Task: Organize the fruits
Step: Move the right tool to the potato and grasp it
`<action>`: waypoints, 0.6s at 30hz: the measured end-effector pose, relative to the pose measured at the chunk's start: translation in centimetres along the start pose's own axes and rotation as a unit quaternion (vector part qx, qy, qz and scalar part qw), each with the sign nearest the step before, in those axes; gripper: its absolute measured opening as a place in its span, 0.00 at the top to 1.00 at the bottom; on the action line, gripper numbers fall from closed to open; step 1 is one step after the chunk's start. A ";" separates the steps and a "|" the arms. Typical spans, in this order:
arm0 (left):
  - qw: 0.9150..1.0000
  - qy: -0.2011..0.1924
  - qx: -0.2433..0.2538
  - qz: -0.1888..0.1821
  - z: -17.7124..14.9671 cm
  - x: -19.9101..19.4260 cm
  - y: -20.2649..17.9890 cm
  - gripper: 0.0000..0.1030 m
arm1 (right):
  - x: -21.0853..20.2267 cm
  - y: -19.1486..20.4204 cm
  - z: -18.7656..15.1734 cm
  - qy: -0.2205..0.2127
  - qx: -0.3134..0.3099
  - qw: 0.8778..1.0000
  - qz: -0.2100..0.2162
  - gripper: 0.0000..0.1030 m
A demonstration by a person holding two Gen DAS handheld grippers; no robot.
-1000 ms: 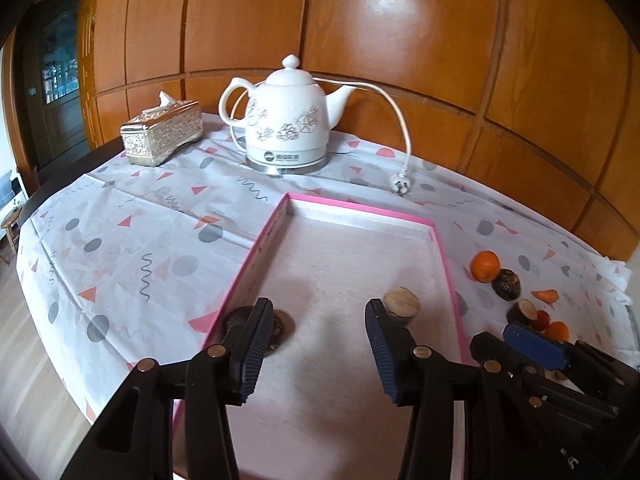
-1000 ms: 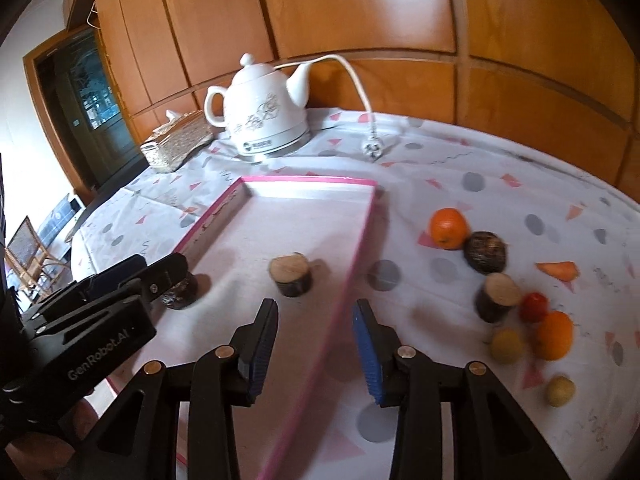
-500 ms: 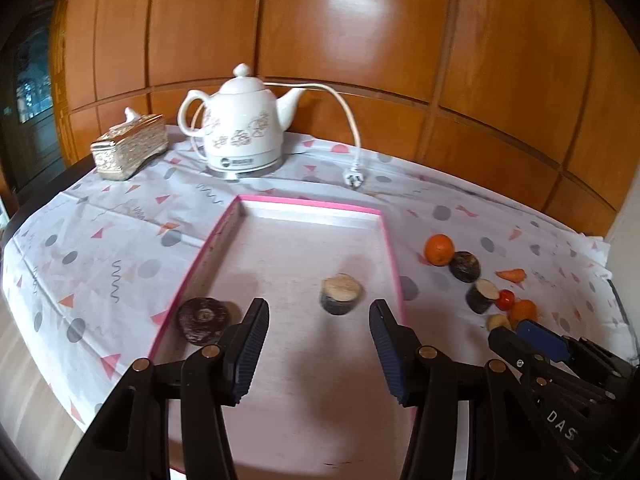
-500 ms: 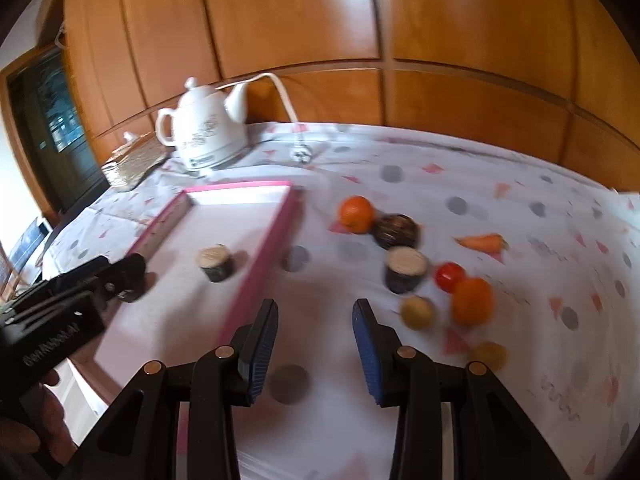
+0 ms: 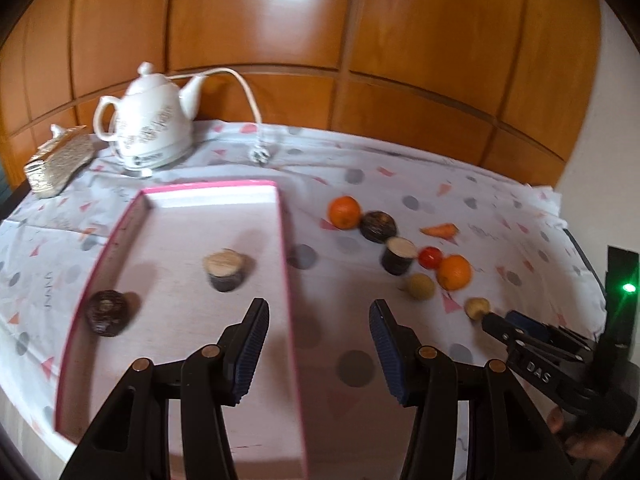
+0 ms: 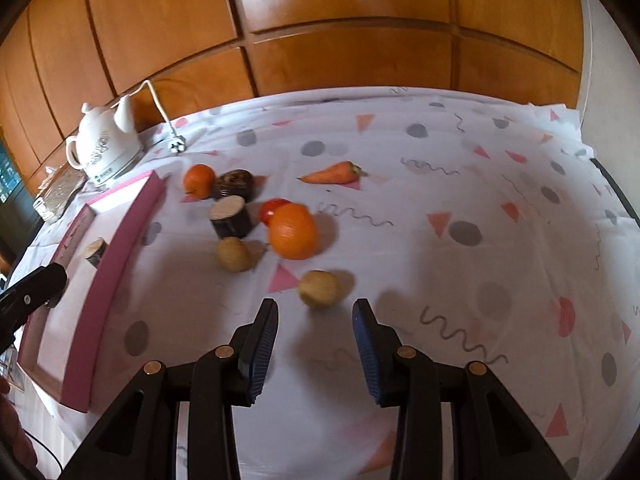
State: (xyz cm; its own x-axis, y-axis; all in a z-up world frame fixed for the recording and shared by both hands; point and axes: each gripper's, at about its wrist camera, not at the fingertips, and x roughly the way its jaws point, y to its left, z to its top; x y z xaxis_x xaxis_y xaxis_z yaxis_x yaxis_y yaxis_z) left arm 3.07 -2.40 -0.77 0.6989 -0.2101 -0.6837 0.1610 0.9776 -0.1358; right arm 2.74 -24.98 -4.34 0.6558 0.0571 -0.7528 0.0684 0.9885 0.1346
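Two hand-held grippers hang over a table spread with a patterned cloth. The right gripper, jaws parted and empty, points at a small yellowish fruit lying just beyond its fingertips. The left gripper, jaws also apart with nothing between them, straddles the right-hand rim of a pink-edged tray. Inside the tray lie a dark round fruit and a cut dark piece. Farther on, loose on the cloth, sit a second yellowish fruit, two oranges, a tomato, two more dark pieces and a carrot. A white kettle and tissue box stand at the back.
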 end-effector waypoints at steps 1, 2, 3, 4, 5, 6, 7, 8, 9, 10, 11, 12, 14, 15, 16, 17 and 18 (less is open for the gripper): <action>1.000 0.006 0.002 -0.006 -0.1 0.3 -0.4 0.49 | 0.1 -0.1 0.0 0.002 0.002 1.000 0.000 0.62; 1.000 0.009 0.004 -0.009 -0.2 0.5 -0.6 0.49 | 0.2 -0.1 0.0 0.002 0.004 1.000 -0.001 0.62; 1.000 0.012 0.006 -0.012 -0.2 0.8 -0.9 0.49 | 0.3 -0.1 -0.1 0.003 0.004 1.000 -0.001 0.62; 1.000 0.017 0.009 -0.015 -0.3 1.1 -1.2 0.49 | 0.5 -0.2 0.0 0.004 0.005 1.000 -0.001 0.62; 0.999 0.024 0.011 -0.019 -0.3 1.4 -1.4 0.49 | 0.6 -0.2 0.0 0.005 0.004 1.000 0.001 0.62; 0.999 0.027 0.012 -0.023 -0.4 1.6 -1.6 0.49 | 0.7 -0.2 0.1 0.005 0.002 1.000 0.002 0.62; 0.999 0.029 0.014 -0.025 -0.4 1.8 -1.8 0.49 | 0.8 -0.1 0.1 0.006 0.001 1.000 0.002 0.62; 0.999 0.029 0.019 -0.028 -0.5 2.0 -2.1 0.51 | 0.9 -0.1 0.2 0.005 0.001 1.000 0.003 0.62; 0.999 0.030 0.023 -0.031 -0.5 2.1 -2.3 0.53 | 1.1 -0.1 0.3 0.004 0.000 1.000 0.004 0.62; 0.999 0.032 0.024 -0.036 -0.6 2.3 -2.5 0.54 | 1.3 0.0 0.4 0.003 -0.002 1.000 0.004 0.62; 0.998 0.035 0.023 -0.042 -0.6 2.5 -2.7 0.55 | 1.4 0.1 0.5 0.002 -0.004 1.000 0.003 0.62; 0.998 0.037 0.022 -0.044 -0.6 2.7 -2.8 0.55 | 1.6 0.2 0.6 0.003 -0.005 1.000 0.004 0.62; 0.998 0.041 0.018 -0.047 -0.6 3.2 -3.0 0.55 | 1.9 0.3 0.8 0.005 -0.008 1.000 0.006 0.62; 0.998 0.042 0.016 -0.048 -0.6 3.3 -3.0 0.55 | 2.1 0.4 0.9 0.003 -0.011 1.000 0.003 0.62; 0.998 0.043 0.014 -0.049 -0.5 3.5 -3.1 0.55 | 2.1 0.4 0.9 0.002 -0.013 1.000 0.002 0.62; 0.998 0.043 0.013 -0.048 -0.5 3.7 -3.2 0.55 | 2.2 0.4 1.0 0.002 -0.015 1.000 0.002 0.62; 0.998 0.044 0.013 -0.049 -0.5 3.8 -3.2 0.55 | 2.3 0.4 1.0 0.002 -0.015 1.000 0.002 0.62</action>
State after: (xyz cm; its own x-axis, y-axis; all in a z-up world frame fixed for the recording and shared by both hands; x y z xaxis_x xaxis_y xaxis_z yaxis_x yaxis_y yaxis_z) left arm 4.89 -6.34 -3.28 0.6151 -0.3010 -0.7287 0.2434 0.9516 -0.1875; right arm 5.03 -24.59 -5.42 0.6527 0.0618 -0.7551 0.0424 0.9921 0.1179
